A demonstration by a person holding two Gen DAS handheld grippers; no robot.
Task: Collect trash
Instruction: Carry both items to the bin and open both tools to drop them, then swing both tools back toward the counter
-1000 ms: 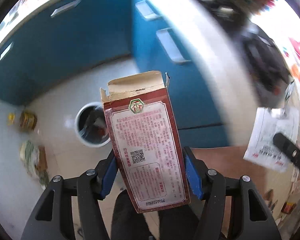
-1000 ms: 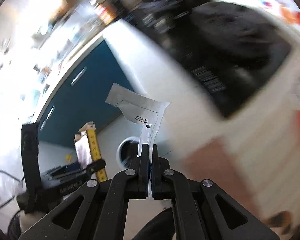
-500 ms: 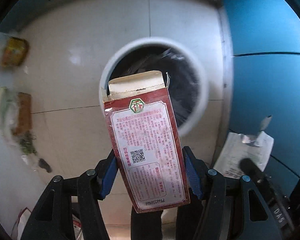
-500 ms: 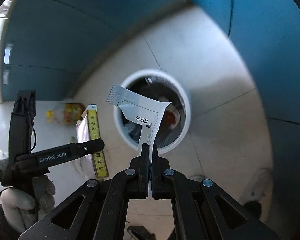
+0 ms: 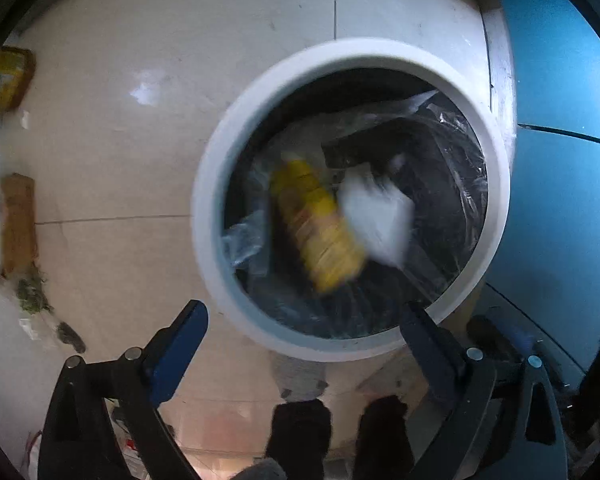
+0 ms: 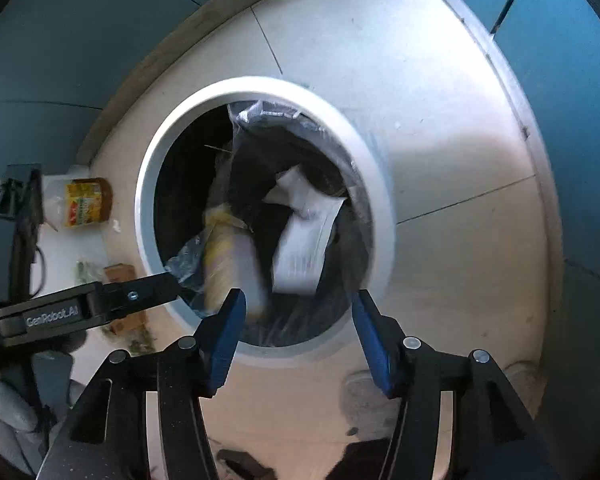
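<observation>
A round white trash bin (image 5: 220, 168) with a dark liner stands on the tiled floor; it also shows in the right wrist view (image 6: 148, 184). The carton (image 5: 320, 232), blurred with its yellow side showing, and the white paper wrapper (image 5: 376, 216) are inside the bin's mouth. They show in the right wrist view too, the carton (image 6: 228, 256) and the wrapper (image 6: 304, 248). My left gripper (image 5: 304, 344) is open and empty just above the bin's near rim. My right gripper (image 6: 300, 332) is open and empty over the bin. The left gripper's finger (image 6: 140, 294) reaches in from the left.
More trash lies on the floor left of the bin: a yellow packet (image 5: 4, 80), a brown box (image 5: 18, 220) and green scraps (image 5: 32, 292). Blue cabinet fronts (image 5: 560, 160) stand close on the right. The person's dark shoes (image 5: 300, 432) are below the bin.
Both grippers have opened over the bin. The carton has left the left gripper and the wrapper the right one; both are now in the bin. Both cameras moved closer to the bin.
</observation>
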